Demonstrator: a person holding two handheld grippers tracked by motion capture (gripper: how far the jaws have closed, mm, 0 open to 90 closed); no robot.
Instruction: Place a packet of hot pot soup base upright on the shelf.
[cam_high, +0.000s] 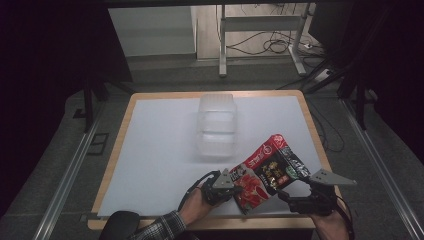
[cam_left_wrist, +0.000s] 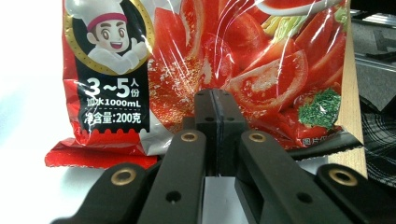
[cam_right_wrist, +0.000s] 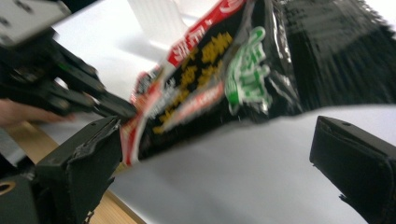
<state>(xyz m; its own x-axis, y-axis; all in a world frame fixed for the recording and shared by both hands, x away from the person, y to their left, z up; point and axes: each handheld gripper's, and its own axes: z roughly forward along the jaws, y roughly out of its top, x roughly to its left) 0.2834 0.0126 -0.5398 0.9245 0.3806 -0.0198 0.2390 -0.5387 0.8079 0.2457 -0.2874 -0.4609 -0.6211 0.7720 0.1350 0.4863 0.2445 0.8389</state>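
A red and black food packet (cam_high: 267, 170) printed with tomatoes and a cartoon chef is lifted and tilted over the table's front right. My left gripper (cam_high: 235, 186) is shut on its lower left edge; in the left gripper view the jaws (cam_left_wrist: 215, 100) pinch the packet (cam_left_wrist: 210, 56) at its bottom seam. My right gripper (cam_high: 292, 190) stands open just below the packet's lower right corner. In the right gripper view its jaws (cam_right_wrist: 217, 140) gape wide, with the packet (cam_right_wrist: 219, 79) hanging between and beyond them, touching neither pad. The left gripper (cam_right_wrist: 116, 108) grips the packet's far edge there.
A clear plastic container (cam_high: 216, 125) lies on the white table top (cam_high: 150, 150) behind the packet, near the middle. The table has a wooden rim (cam_high: 115, 150). Beyond it are a grey floor, metal rails and a desk frame (cam_high: 260, 30) with cables.
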